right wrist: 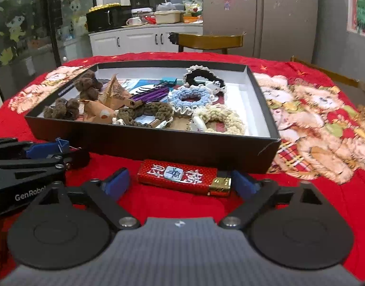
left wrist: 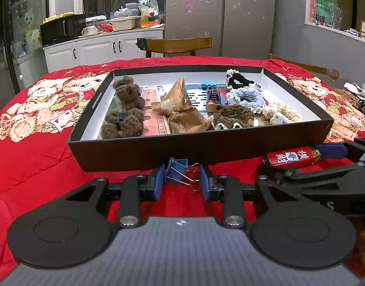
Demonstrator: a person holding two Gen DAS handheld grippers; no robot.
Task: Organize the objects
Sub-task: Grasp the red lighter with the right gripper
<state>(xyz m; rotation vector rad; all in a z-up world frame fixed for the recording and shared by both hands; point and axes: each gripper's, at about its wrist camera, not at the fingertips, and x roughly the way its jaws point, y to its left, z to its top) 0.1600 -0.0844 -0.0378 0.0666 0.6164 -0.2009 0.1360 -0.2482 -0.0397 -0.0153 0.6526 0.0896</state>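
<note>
Your left gripper clamped one blue binder clip; your right gripper stood apart around one red lighter on the red cloth, beside the black box holding four scrunchies

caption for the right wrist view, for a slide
Right gripper open around a red lighter on the red cloth, in front of the filled black box.

Low wrist cams, both facing box.
</note>
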